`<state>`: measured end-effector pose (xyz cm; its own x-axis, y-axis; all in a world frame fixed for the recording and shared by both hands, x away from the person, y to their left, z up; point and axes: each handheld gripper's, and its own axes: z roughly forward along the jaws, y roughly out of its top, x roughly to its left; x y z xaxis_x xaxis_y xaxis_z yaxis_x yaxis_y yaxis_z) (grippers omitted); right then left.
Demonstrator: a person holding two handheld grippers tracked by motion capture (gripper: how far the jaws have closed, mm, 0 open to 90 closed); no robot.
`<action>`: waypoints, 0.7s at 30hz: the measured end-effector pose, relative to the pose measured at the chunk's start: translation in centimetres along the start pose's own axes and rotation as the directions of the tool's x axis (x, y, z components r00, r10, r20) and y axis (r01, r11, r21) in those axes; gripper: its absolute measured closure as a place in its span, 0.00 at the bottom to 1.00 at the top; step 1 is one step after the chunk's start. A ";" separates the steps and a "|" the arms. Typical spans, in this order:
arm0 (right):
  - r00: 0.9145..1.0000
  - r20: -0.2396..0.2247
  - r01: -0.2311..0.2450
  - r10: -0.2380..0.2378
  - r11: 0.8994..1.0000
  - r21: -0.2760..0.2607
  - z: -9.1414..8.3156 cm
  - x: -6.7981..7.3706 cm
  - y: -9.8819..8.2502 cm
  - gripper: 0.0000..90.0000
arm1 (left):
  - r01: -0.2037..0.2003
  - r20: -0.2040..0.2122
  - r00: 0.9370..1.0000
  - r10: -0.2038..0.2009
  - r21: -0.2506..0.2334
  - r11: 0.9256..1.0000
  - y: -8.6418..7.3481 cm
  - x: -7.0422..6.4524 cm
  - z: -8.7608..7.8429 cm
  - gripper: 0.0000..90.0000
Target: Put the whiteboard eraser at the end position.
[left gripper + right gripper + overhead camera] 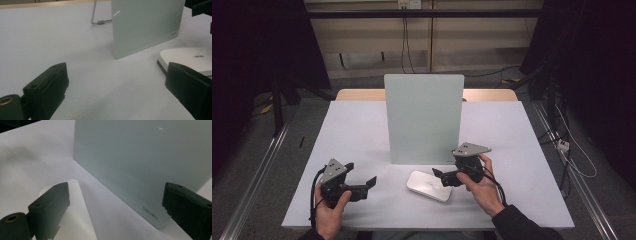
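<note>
Flat white rounded box [429,186], small grey logo, by R gripper [443,178]

1. Counter [352,130]: matt white surface with a fine grain; light wood edge at the far side.
2. Upright panel [423,117]: smooth, frosted pale green-grey, on a thin metal wire stand [96,17].
3. White box [429,185]: smooth satin plastic.
4. Left claw [116,87]: matt black plastic jaws.

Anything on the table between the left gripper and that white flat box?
No. In the high view, only bare white table lies between the left gripper and the white flat box; the left gripper view shows the same.
</note>
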<state>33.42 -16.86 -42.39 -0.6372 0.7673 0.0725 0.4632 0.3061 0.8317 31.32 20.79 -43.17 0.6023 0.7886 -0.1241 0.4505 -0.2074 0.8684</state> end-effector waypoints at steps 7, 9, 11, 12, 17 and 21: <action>0.998 0.067 -0.009 0.010 1.000 -0.027 -1.4 -1.1 -0.9 0.09 | 0.003 -0.004 1.000 -0.003 -0.002 1.000 0.0 0.1 -0.1 0.05; 0.995 0.102 -0.018 0.022 0.999 -0.047 -1.9 -1.5 -1.3 0.10 | 0.005 -0.007 1.000 -0.005 -0.005 1.000 0.0 0.1 -0.1 0.05; 0.992 0.121 -0.029 0.036 0.998 -0.063 -2.5 -1.9 -1.5 0.10 | 0.004 -0.009 1.000 -0.004 -0.004 1.000 0.0 0.2 -0.2 0.05; 0.991 0.125 -0.036 0.044 0.997 -0.068 -2.8 -2.1 -1.7 0.10 | 0.007 -0.008 1.000 -0.007 -0.006 1.000 0.0 0.2 -0.2 0.05; 0.986 0.154 -0.050 0.060 0.996 -0.068 -4.4 -3.0 -2.7 0.10 | 0.011 -0.012 1.000 -0.011 -0.010 1.000 0.0 0.2 -0.3 0.05; 0.980 0.179 -0.076 0.089 0.994 -0.079 -5.5 -4.0 -3.7 0.10 | 0.014 -0.017 1.000 -0.014 -0.006 1.000 0.0 0.2 -0.3 0.05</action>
<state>30.85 -24.18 -42.69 -0.4731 0.8798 0.0465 0.4600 0.2017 0.8647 31.27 21.15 -43.06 0.5845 0.8011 -0.1283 0.4548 -0.1925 0.8696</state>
